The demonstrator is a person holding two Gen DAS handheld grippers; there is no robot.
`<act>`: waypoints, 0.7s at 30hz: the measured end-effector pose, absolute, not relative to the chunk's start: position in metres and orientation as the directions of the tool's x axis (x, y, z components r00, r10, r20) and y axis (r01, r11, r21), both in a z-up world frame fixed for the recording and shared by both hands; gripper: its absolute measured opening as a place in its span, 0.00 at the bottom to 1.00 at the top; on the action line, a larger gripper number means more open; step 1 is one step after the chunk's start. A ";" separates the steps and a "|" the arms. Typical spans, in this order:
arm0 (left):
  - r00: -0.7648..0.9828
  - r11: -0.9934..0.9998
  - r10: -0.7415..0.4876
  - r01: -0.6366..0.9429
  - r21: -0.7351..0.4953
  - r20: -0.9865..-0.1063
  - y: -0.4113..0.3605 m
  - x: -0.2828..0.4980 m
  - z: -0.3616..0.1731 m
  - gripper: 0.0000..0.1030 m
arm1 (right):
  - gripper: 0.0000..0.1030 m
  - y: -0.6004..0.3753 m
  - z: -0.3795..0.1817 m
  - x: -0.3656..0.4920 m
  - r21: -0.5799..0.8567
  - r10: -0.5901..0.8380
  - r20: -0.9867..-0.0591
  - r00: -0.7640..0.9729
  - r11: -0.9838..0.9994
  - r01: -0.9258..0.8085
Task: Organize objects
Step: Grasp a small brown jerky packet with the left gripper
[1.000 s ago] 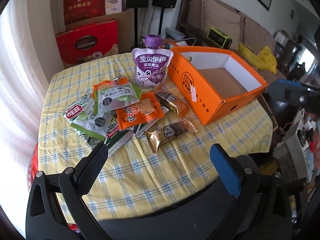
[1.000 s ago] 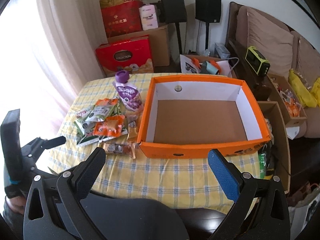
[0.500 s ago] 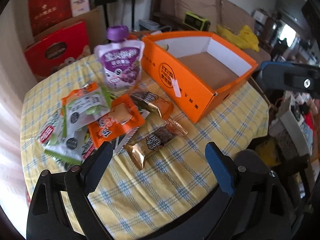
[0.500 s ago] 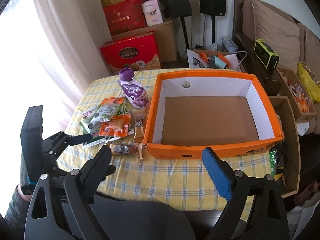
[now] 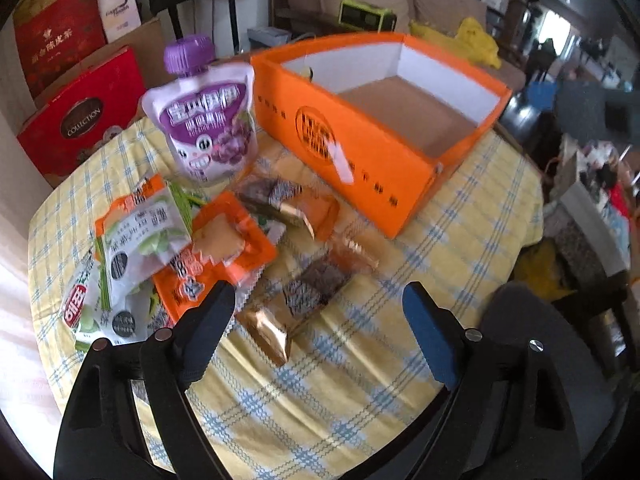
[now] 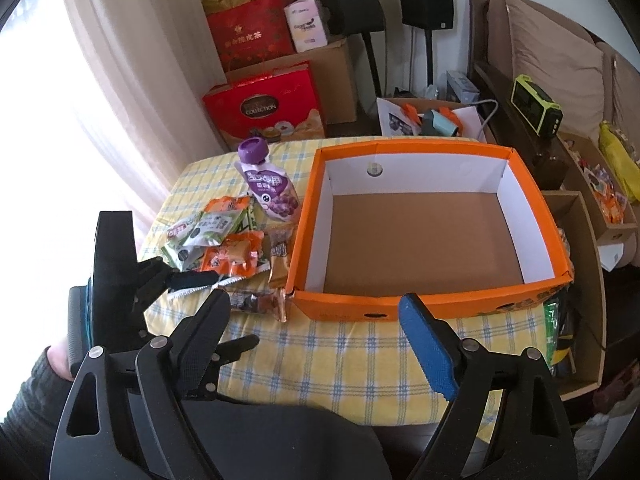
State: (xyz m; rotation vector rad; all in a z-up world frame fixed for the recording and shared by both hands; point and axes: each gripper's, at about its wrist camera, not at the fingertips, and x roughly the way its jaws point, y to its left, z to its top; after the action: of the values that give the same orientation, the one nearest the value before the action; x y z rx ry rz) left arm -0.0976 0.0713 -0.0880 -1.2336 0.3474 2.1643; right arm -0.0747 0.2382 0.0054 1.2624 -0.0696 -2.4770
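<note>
The jaws of the left gripper (image 5: 318, 308) are closing but grip nothing yet; the gold-wrapped snack bar (image 5: 304, 296) lies between them on the yellow checked tablecloth (image 5: 360, 380), likely the first pick. The right gripper (image 6: 316, 320) hangs with jaws apart and empty, near the front wall of the orange box (image 6: 420, 304), perhaps to steady it. Other snack packets (image 5: 168, 248) and a purple pouch (image 5: 208, 128) lie left of the empty box, presumably waiting to go in.
</note>
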 end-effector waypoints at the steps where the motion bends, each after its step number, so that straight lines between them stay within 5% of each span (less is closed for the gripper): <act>1: -0.369 -0.786 0.396 -0.609 -0.104 -0.841 0.070 -0.103 -0.085 0.82 | 0.85 0.238 0.005 -0.074 0.203 -0.336 -0.773 -0.538 -0.935 0.291; 6: -0.347 -0.852 0.393 -0.486 -0.194 -0.852 0.067 -0.132 -0.077 0.80 | 0.85 0.245 0.004 -0.073 0.207 -0.327 -0.773 -0.544 -0.940 0.271; 10: -0.333 -0.894 0.399 -0.347 -0.283 -0.854 0.058 -0.154 -0.078 0.69 | 0.85 0.250 0.002 -0.071 0.209 -0.319 -0.776 -0.544 -0.944 0.255; 16: -0.338 -0.943 0.326 -0.184 -0.278 -0.883 0.050 -0.175 -0.087 0.46 | 0.85 0.251 0.001 -0.068 0.197 -0.304 -0.778 -0.550 -0.949 0.246; 21: -0.328 -0.948 0.314 -0.164 -0.274 -0.891 0.060 -0.185 -0.086 0.44 | 0.85 0.255 0.001 -0.067 0.202 -0.302 -0.777 -0.553 -0.951 0.235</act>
State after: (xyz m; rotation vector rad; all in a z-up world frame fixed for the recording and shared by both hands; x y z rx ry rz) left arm -0.1852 0.0600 -0.0864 -1.6134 -0.1926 2.3368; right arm -0.0670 0.2551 0.0006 1.2840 -0.1073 -2.5263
